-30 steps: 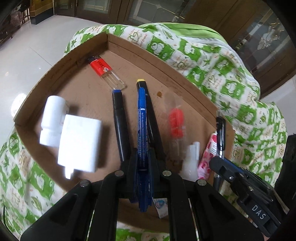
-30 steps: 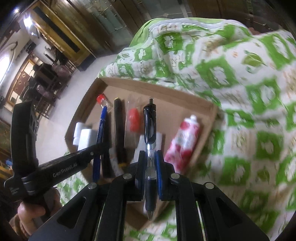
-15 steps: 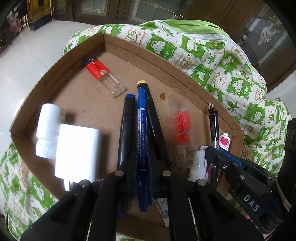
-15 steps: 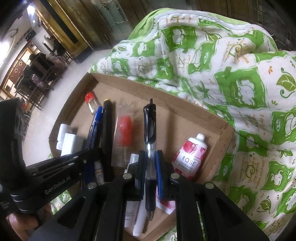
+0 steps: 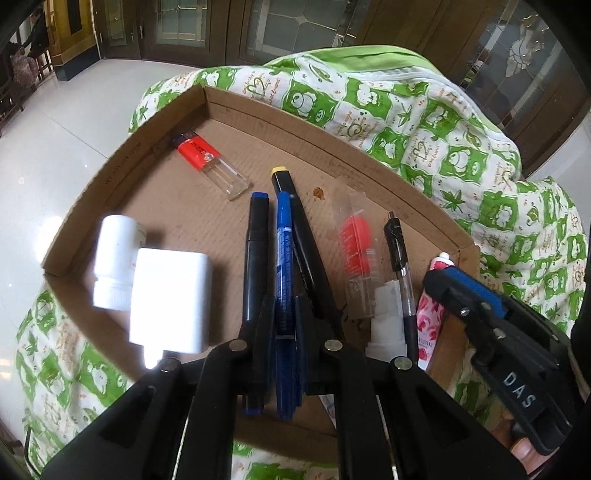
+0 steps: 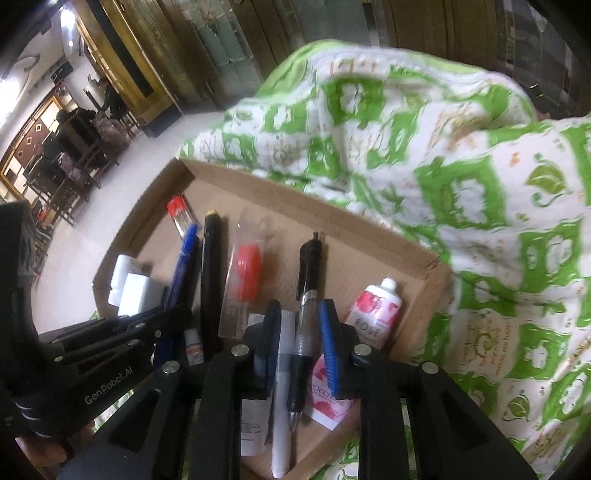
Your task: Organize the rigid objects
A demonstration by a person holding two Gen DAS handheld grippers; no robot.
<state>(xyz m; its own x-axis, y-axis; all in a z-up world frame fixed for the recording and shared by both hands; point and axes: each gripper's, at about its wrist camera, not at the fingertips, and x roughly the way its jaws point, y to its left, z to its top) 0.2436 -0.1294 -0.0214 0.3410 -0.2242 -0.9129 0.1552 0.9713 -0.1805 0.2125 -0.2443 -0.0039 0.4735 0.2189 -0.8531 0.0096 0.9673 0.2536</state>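
Glossy white floor point(image 5: 55, 155) and dark wooden doors point(image 5: 192, 29) fill the upper frame; a green-patterned quilt point(image 5: 424, 122) carries the cardboard tray point(image 5: 122, 162). Centre-bottom, left gripper point(image 5: 285, 325) clamps the blue marker point(image 5: 283, 258); right gripper point(image 6: 299, 332) gapes around the black pen point(image 6: 308, 280) lying in the tray.

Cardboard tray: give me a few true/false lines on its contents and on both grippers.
1. The left gripper is shut on the blue pen. True.
2. The right gripper is clamped tight on the black pen. False: its jaws stand apart, wider than the pen between them.
3. The red and clear lighter lies near the far left corner of the cardboard tray. True.
4. The rose tube lies outside the tray on the green cloth. False: it is inside the tray, by the right wall.
5. The white charger sits at the tray's right end. False: it sits at the left end.
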